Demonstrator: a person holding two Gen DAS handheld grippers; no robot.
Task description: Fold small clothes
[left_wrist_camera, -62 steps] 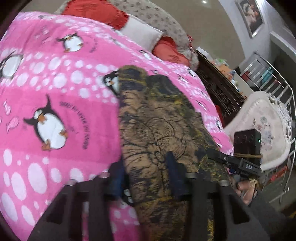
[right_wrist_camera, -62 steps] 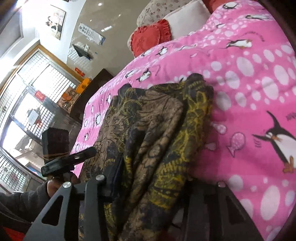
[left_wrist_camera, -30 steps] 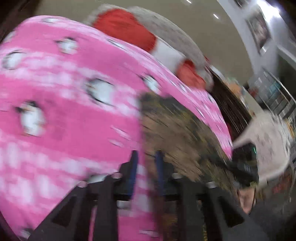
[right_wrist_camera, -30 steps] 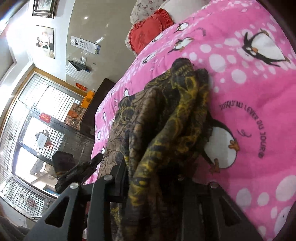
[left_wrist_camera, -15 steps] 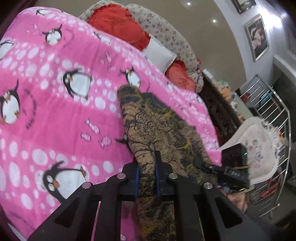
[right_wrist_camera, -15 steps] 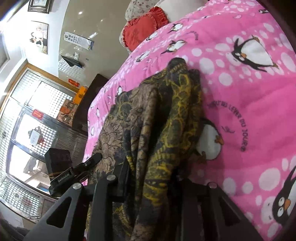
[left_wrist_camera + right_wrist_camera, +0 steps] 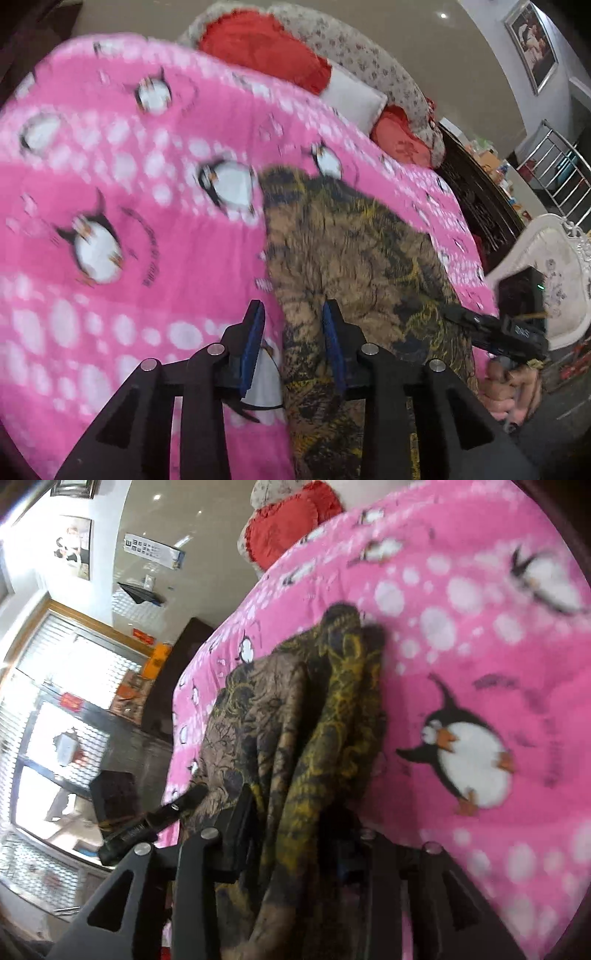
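Observation:
A brown and yellow patterned garment (image 7: 351,258) lies folded lengthwise on a pink penguin blanket (image 7: 129,221). My left gripper (image 7: 293,332) is open, its blue pads (image 7: 253,332) astride the garment's left edge near the front of the bed. In the right wrist view the garment (image 7: 295,720) bunches up between the fingers of my right gripper (image 7: 295,830), which stand apart with cloth between them. The right gripper also shows in the left wrist view (image 7: 495,328), the left one in the right wrist view (image 7: 155,823).
Red cushions (image 7: 266,48) and a floral pillow (image 7: 362,55) lie at the head of the bed. A dark wooden cabinet (image 7: 476,199) and a white chair (image 7: 554,266) stand to the right of the bed. Windows with grilles (image 7: 55,720) are on the other side.
My left gripper was shut on the garment's edge half a second ago and has opened. The left view is blurred from motion. The right gripper keeps the cloth between its fingers.

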